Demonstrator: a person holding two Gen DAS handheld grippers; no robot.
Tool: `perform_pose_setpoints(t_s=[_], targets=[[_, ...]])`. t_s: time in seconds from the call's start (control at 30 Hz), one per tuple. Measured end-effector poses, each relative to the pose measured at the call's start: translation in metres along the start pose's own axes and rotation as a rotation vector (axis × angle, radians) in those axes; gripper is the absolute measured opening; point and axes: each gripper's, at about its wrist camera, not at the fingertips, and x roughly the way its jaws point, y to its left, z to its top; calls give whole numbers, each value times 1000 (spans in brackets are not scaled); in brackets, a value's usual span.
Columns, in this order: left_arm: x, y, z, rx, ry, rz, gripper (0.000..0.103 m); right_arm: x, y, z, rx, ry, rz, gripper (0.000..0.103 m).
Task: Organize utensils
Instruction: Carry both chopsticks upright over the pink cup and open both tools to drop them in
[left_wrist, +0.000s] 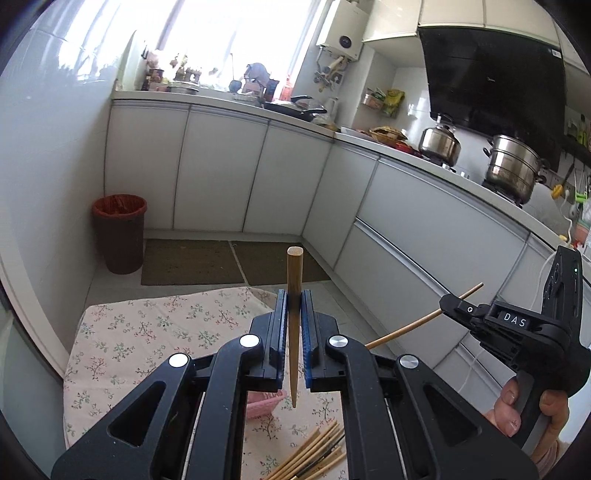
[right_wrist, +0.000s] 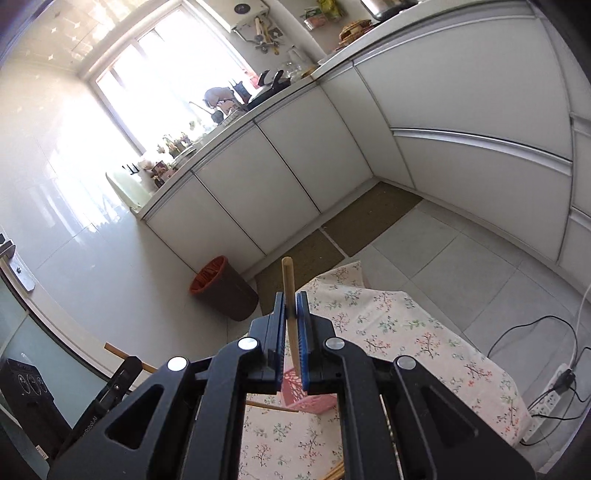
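1. Left gripper (left_wrist: 294, 304): clenched on a wooden chopstick (left_wrist: 294, 280), upright, blunt end at 12 o'clock.
2. Right gripper (right_wrist: 291, 306): clenched on a second chopstick (right_wrist: 287, 275), slightly tilted.
3. Loose chopstick bundle (left_wrist: 314, 454): on floral tablecloth (left_wrist: 147, 332), 6 o'clock.
4. Pink basket (right_wrist: 310, 400): on the cloth, just behind the pads.

"DAS" on the right gripper (left_wrist: 448, 308), partly hidden "RoboLAI" on the left gripper (right_wrist: 123, 373)

Basket (right_wrist: 310, 397) on cloth-covered table (right_wrist: 424, 343), chopstick pile (left_wrist: 314, 456) nearer.
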Motion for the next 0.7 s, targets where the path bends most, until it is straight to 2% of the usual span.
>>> perform_pose_setpoints(t_s=[0.3,0.47,0.6,0.63,0.7], targets=[[30,26,-3,-61,7,79,7,63,15,-14,-86,59,-10,6],[52,36,-11,-75,44,119,7,87,15,-29,-132,84,-27,6],[71,45,-22,-102,85,129,8,103,21,-41,-212,100,-30,7],[75,47,-24,-115,101,124,9,105,22,-43,-225,106,-35,10],[74,51,-25,-148,109,97,16,103,20,-44,-234,95,-43,10]])
